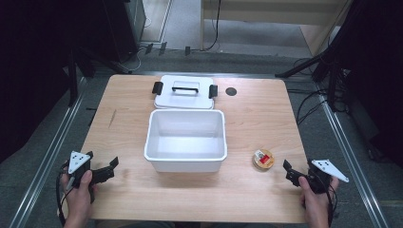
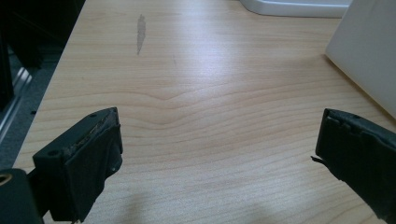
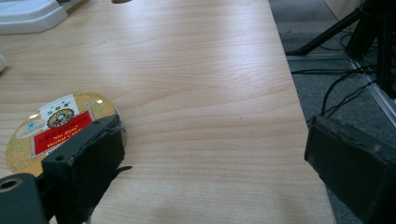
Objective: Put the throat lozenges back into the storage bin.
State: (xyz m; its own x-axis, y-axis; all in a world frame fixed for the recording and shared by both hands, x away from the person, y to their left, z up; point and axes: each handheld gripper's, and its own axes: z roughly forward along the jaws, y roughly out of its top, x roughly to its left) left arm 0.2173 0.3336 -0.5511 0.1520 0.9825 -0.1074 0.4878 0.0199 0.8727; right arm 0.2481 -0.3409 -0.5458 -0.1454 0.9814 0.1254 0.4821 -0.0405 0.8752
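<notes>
Round gold tin (image 3: 49, 133) on smooth wooden table (image 3: 196, 93)

The round tin (image 3: 56, 128) — partly hidden behind the right claw (image 3: 212, 154).

From my seat at six o'clock, the open white rectangular plastic bin (image 1: 186, 140) sits at the middle of the light wooden table (image 1: 247, 190). Directly behind it at twelve o'clock lies the white flat lid with a black handle and black side clips (image 1: 184, 93), just beside the bin's far wall. A small dark round hole in the tabletop (image 1: 231, 91) lies at one o'clock, right of the lid. The small round gold tin with a red label (image 1: 263, 159) lies at four o'clock, near the bin but apart from it. My left gripper (image 1: 107, 169) is at eight o'clock, my right gripper (image 1: 290, 172) at four o'clock, just right of the tin, whose near edge shows behind one of its fingers (image 3: 88, 161) in the right gripper view.
</notes>
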